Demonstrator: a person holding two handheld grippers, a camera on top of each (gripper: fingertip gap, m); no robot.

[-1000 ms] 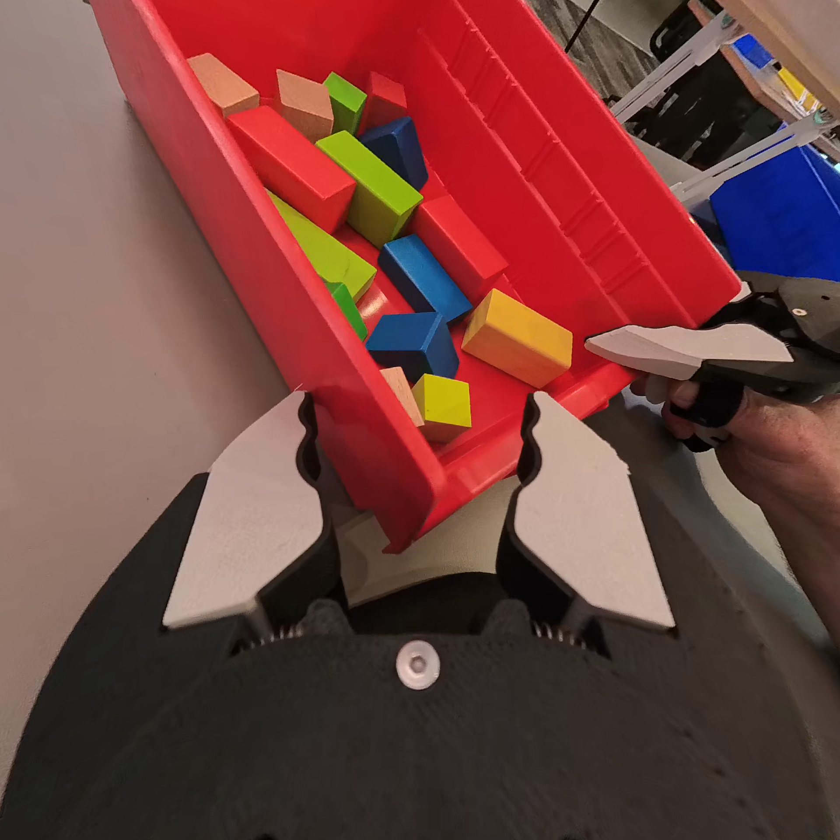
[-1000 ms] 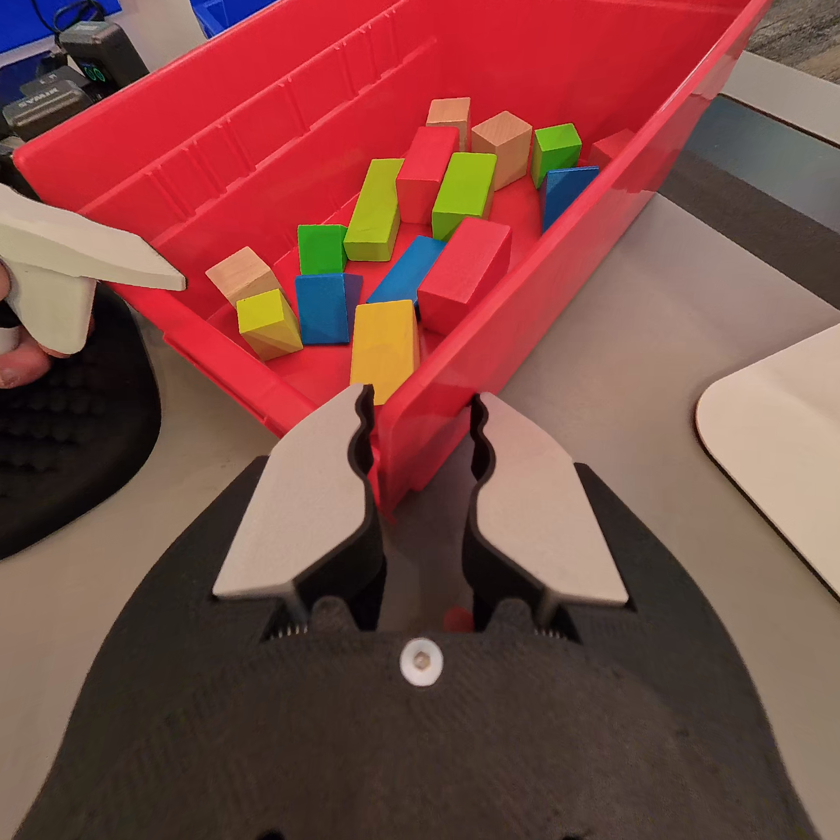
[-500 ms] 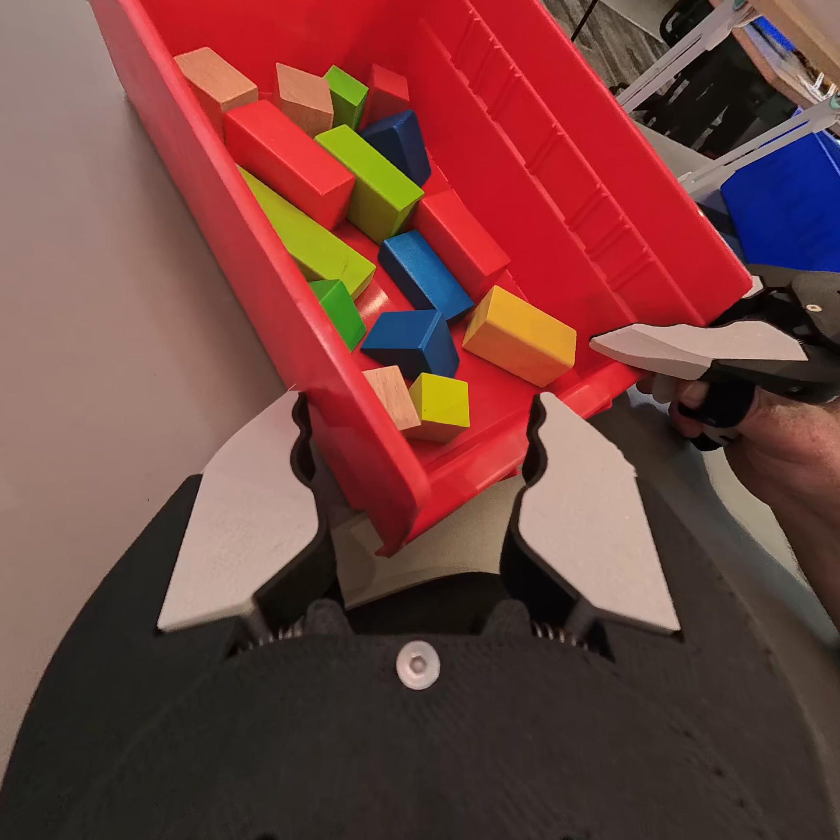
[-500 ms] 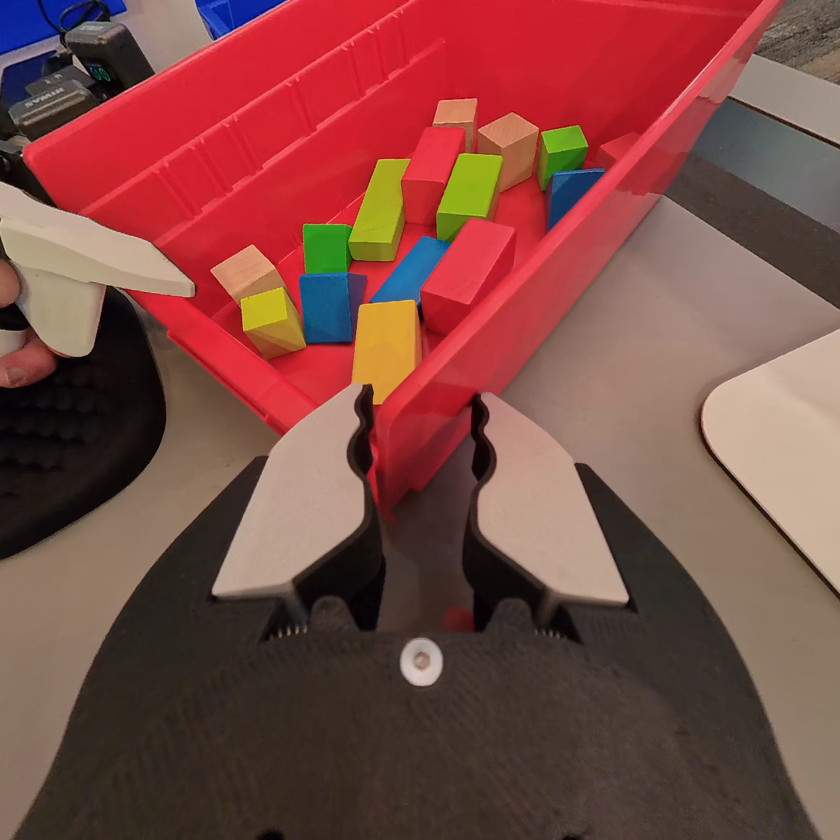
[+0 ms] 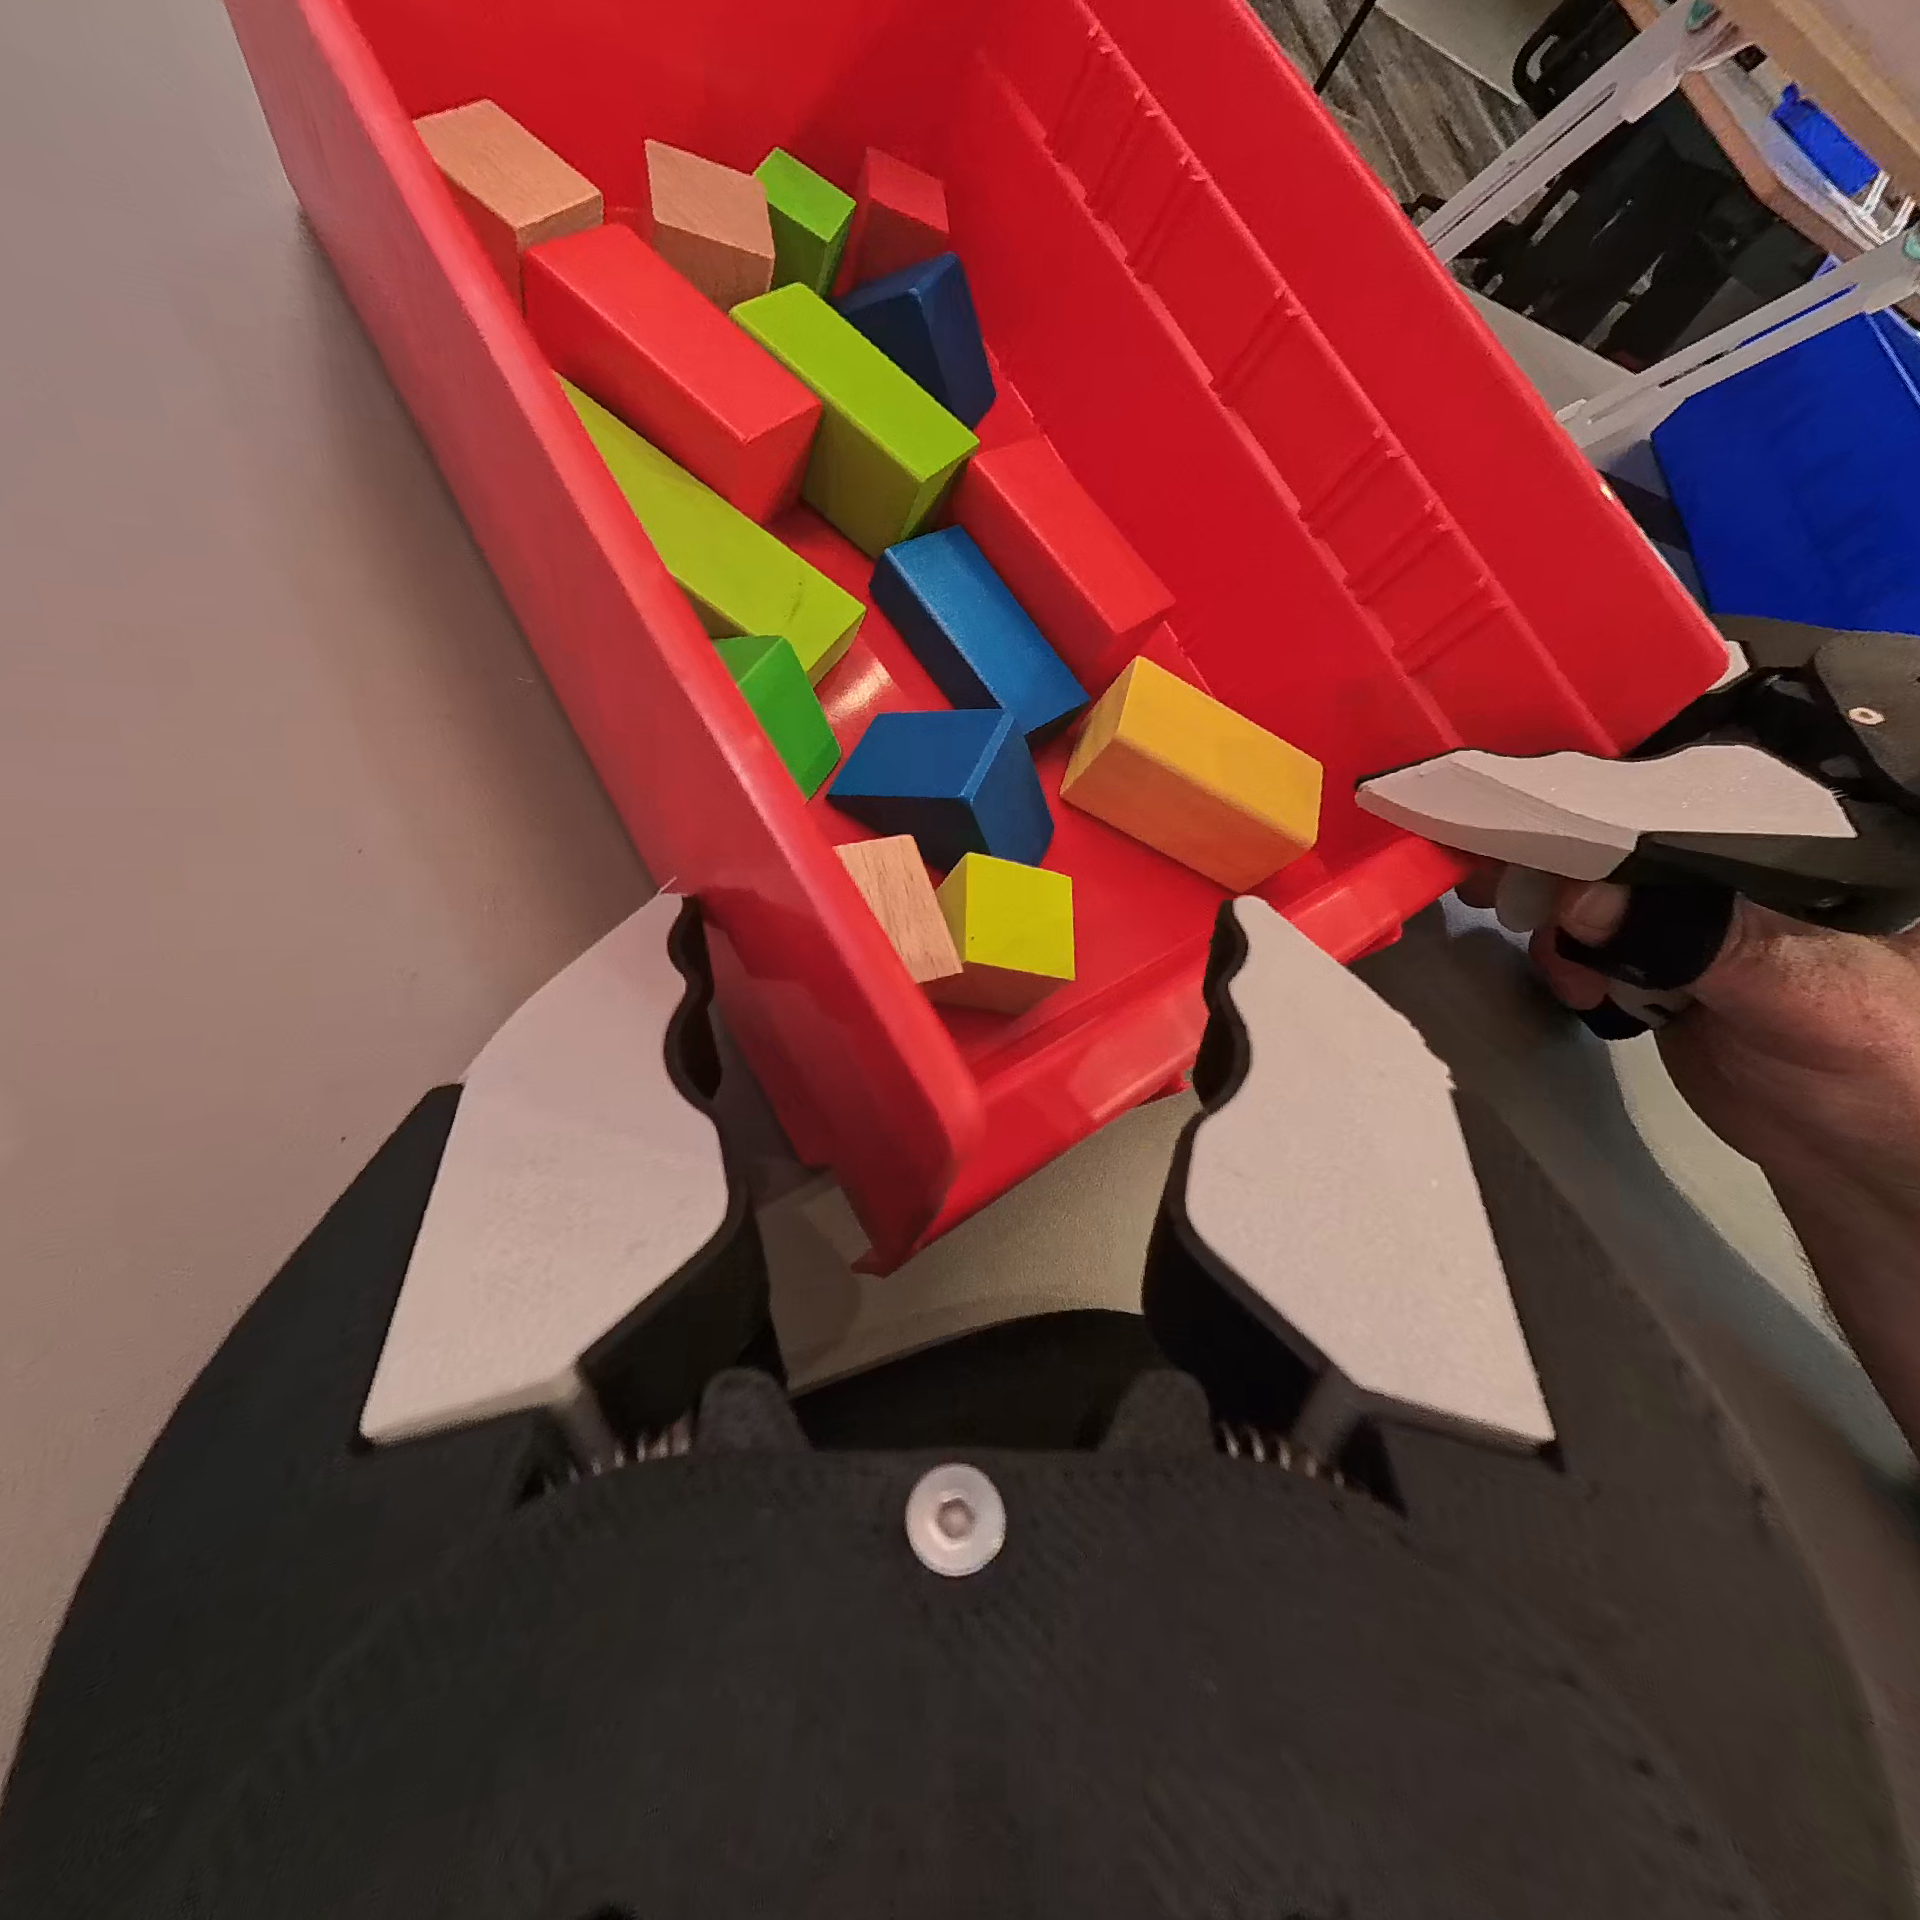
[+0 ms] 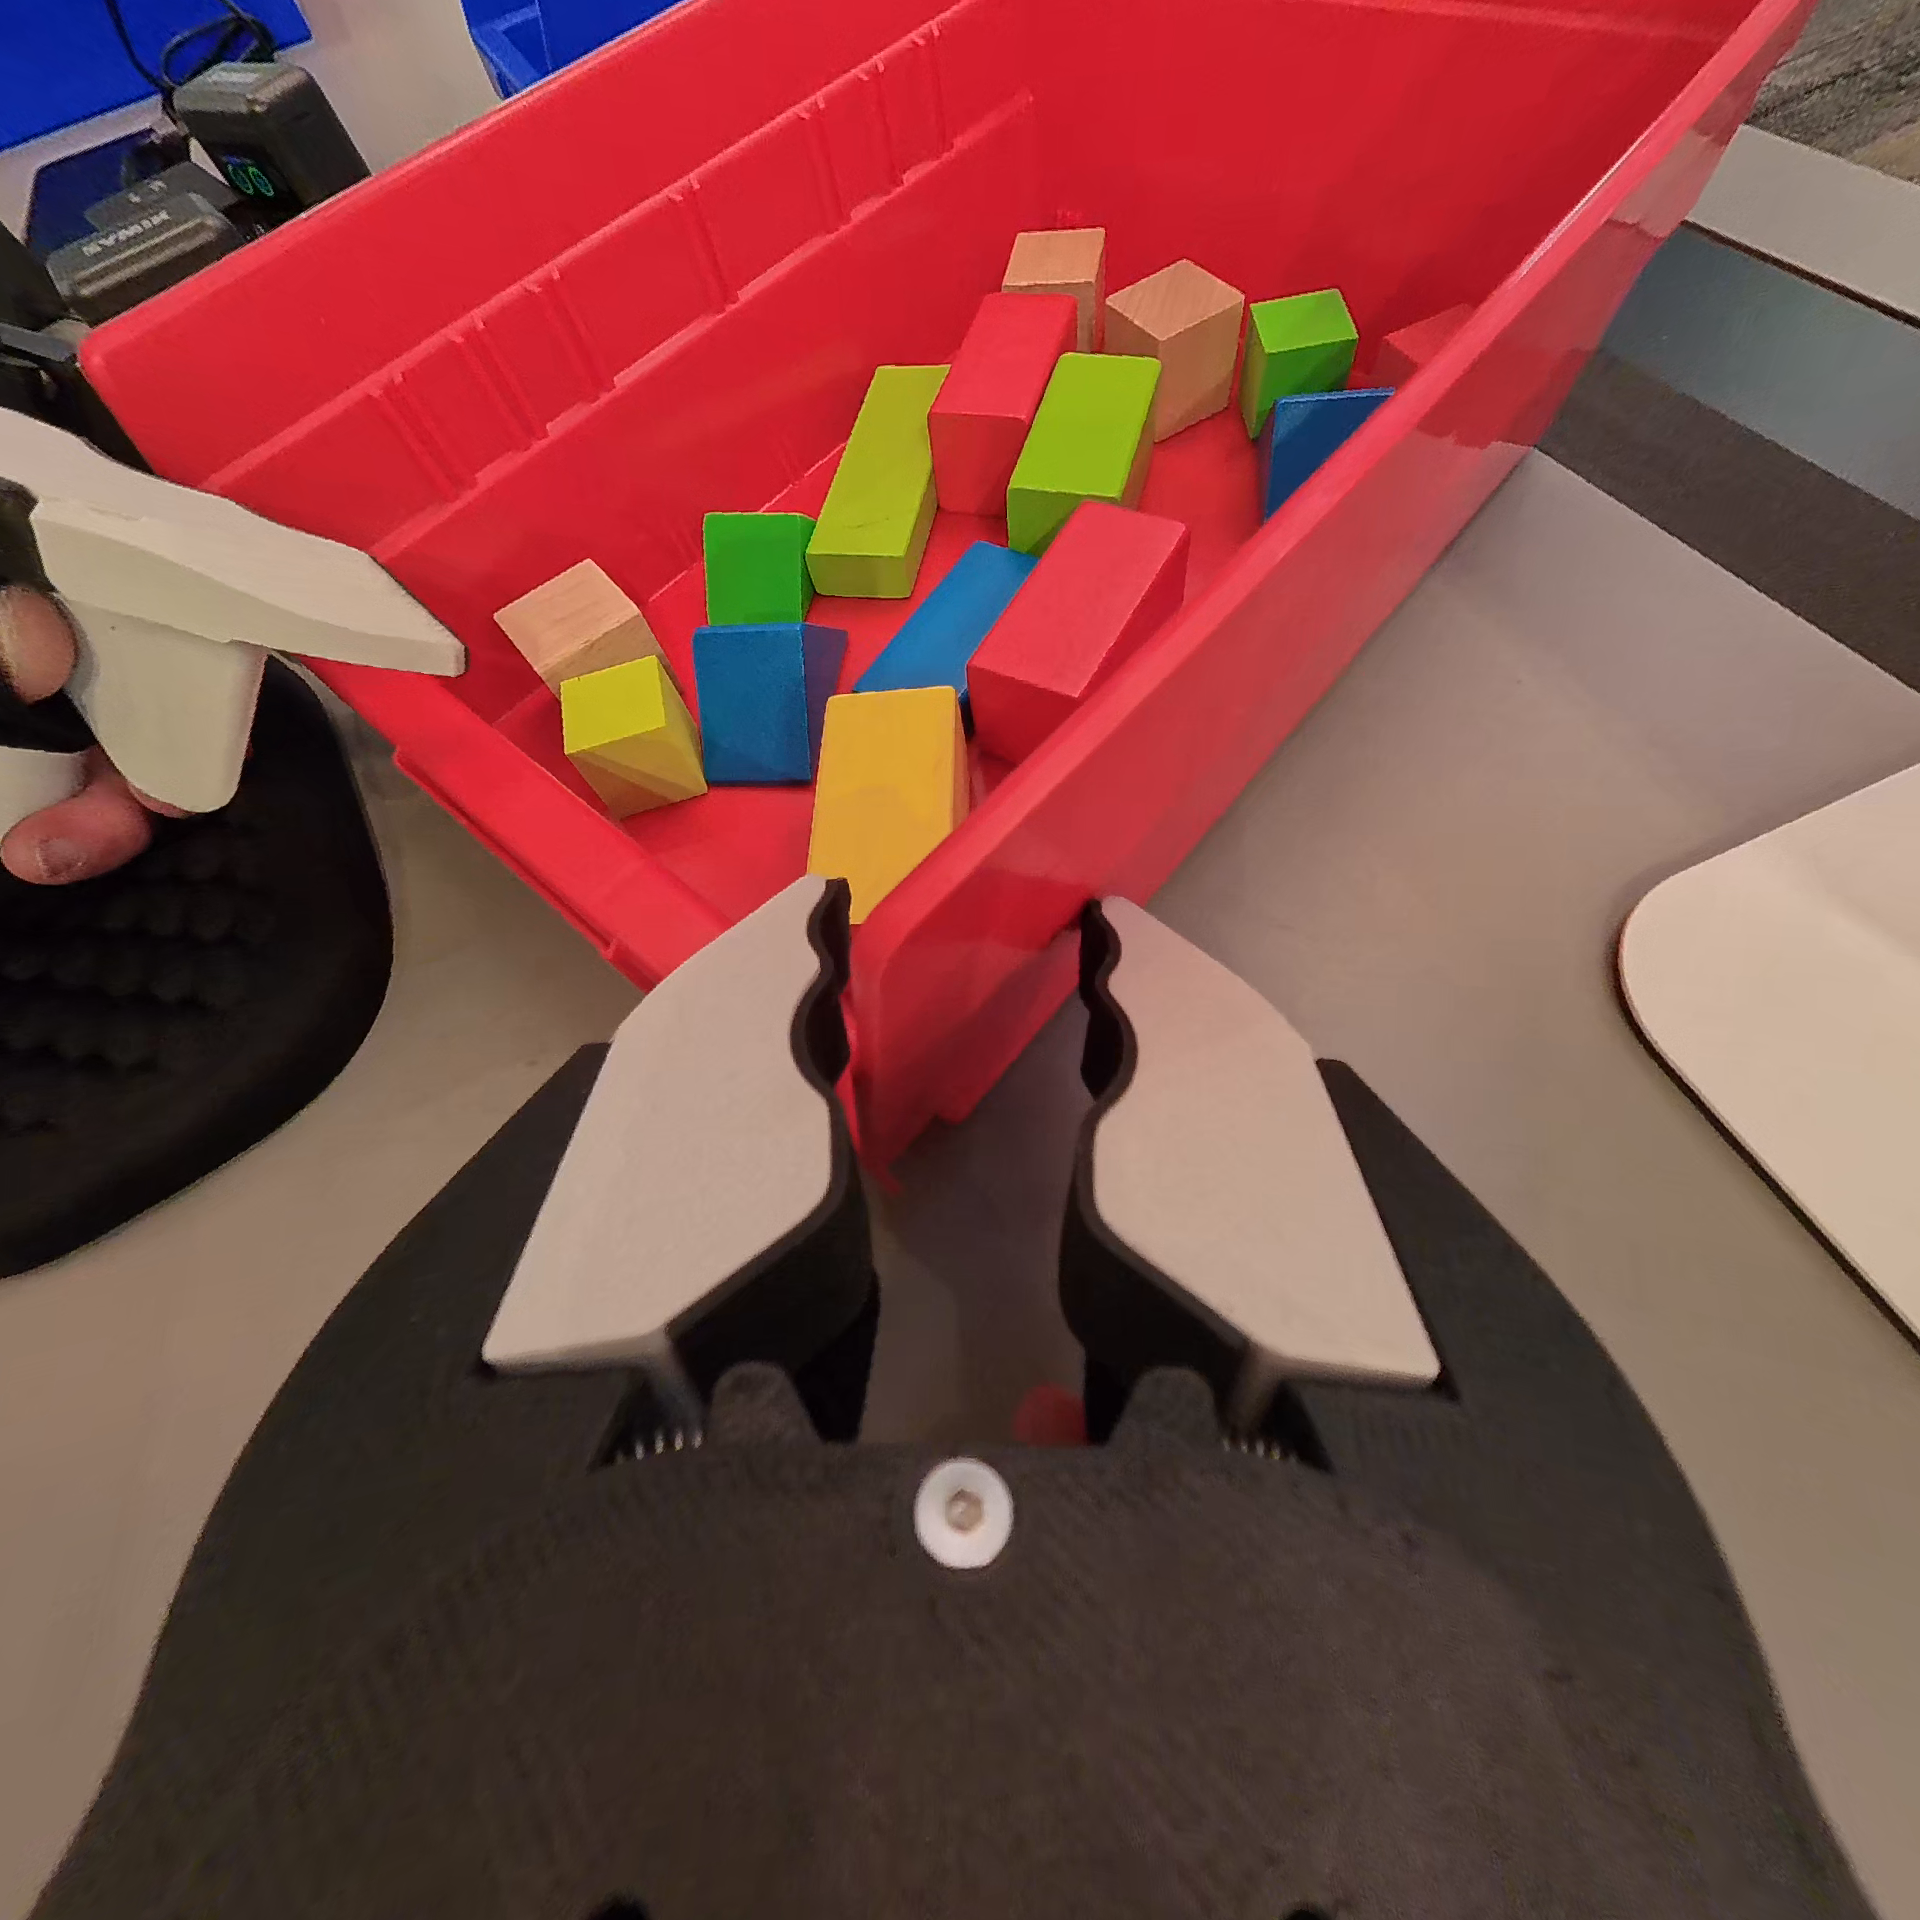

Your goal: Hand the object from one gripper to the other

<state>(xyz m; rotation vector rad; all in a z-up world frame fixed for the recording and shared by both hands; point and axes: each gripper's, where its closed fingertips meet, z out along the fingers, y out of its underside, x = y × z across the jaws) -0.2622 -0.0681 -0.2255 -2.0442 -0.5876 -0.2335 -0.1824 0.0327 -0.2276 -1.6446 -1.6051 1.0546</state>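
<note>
bin [image 5: 1247, 343]: red, tilted, one corner off the surface [image 5: 156, 623]; loose coloured blocks [image 5: 883, 457] slid toward its low end.
right gripper [image 6: 961, 925]: jaws clenched on the bin's corner wall, one pad inside, one outside. Inner pad is hard against the wall; outer contact is hard to confirm from here.
left gripper [image 5: 951, 920]: jaws spread wide, straddling the bin's other near corner. Left pad is just beside the outer wall, right pad is clear of the front lip, nothing gripped.
step: looks like the handover point. The right holds the bin and the left is lined up to take it.
how to do it: push the left gripper further onto the corner so the wall sits deep between the pads, not at the tips. Close fully on the wall before the right lets go.
order: left clamps first, check it carries the load, then the right opens.
risk: the blocks make the bin heavy at one end. A tip-only pinch will likely let it swing or slip. Keep the tilt steady so the blocks stay put.
</note>
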